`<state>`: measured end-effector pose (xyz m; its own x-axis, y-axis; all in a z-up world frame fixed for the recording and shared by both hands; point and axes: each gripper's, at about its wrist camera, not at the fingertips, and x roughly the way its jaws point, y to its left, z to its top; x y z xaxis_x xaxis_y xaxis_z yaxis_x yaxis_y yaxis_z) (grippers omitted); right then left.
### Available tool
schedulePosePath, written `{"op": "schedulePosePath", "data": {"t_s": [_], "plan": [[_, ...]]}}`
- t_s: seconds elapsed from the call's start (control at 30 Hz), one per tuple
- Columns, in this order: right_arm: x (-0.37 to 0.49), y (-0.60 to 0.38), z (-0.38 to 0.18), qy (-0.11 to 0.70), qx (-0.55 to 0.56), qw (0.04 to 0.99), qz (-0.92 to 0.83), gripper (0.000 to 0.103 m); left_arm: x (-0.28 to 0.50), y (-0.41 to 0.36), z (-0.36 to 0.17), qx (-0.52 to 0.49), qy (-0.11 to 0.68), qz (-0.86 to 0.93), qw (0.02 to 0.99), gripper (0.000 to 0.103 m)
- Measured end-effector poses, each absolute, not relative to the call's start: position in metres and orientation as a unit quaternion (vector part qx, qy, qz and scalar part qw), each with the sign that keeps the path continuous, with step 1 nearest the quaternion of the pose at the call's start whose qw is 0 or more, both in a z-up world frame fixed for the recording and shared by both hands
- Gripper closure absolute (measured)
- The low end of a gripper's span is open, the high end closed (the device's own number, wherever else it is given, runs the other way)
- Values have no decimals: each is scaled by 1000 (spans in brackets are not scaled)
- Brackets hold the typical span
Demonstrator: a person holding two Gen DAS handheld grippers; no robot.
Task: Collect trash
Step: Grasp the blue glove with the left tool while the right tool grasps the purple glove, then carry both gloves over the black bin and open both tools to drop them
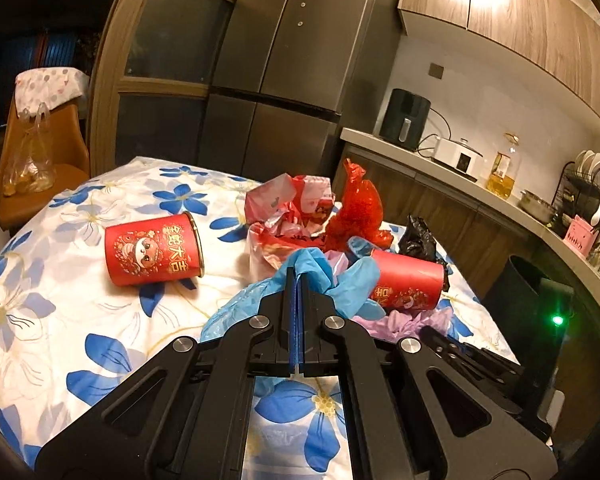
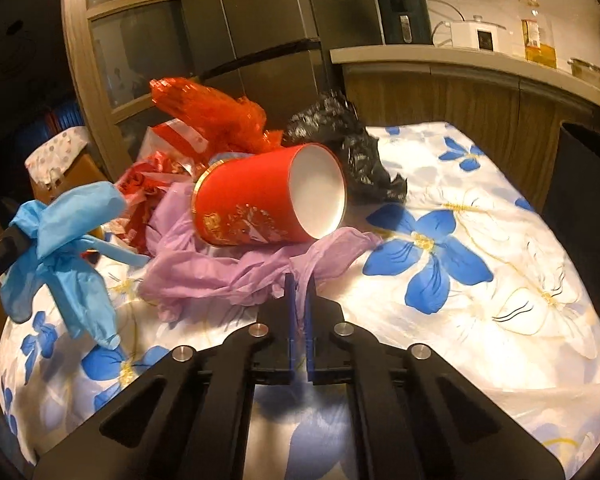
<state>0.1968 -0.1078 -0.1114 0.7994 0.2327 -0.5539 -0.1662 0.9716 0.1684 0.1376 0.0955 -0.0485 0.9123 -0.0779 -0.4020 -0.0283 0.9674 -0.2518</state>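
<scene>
My left gripper [image 1: 296, 276] is shut on a blue rubber glove [image 1: 340, 276] and holds it above the flowered tablecloth [image 1: 60, 320]; the glove also hangs at the left of the right wrist view [image 2: 68, 240]. My right gripper [image 2: 299, 284] is shut on the edge of a purple plastic bag [image 2: 228, 268]. A red paper cup [image 2: 268, 196] lies on its side on that bag. A second red can [image 1: 152, 250] lies on its side to the left. Crumpled red wrappers [image 1: 296, 208], a red mesh bag [image 2: 216, 116] and a black bag [image 2: 352, 148] are piled behind.
A dark bin [image 1: 532, 292] stands right of the table, below the kitchen counter [image 1: 460, 184] with appliances and an oil bottle. A grey fridge [image 1: 284, 72] stands behind. An orange chair [image 1: 36, 168] with a plastic bag stands at the far left.
</scene>
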Motion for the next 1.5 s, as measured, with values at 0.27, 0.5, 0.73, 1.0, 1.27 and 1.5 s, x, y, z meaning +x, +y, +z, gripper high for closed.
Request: {"op": "schedulePosePath", "data": {"t_s": [0.27,0.5,0.73,1.0,1.27,1.5], "plan": [[160,-129,-83,257,48,960,102,100,130,93,-41,-130,199,-15,971,103],[136,-157,-71,239,63,966,78,100,119,79,-33,-125,190,-27,973,103],[114,-184,-58,212,78,972,58,100,114,47,-22,-108,183,-51,976,103],[98,-225,-39,179,96,979,16,100,120,4,-9,-93,176,-93,976,103],[95,-264,-21,153,106,982,-33,100,141,-55,10,-80,163,-150,972,103],[97,-301,-10,135,112,981,-80,100,165,-110,19,-60,155,-194,967,103]]}}
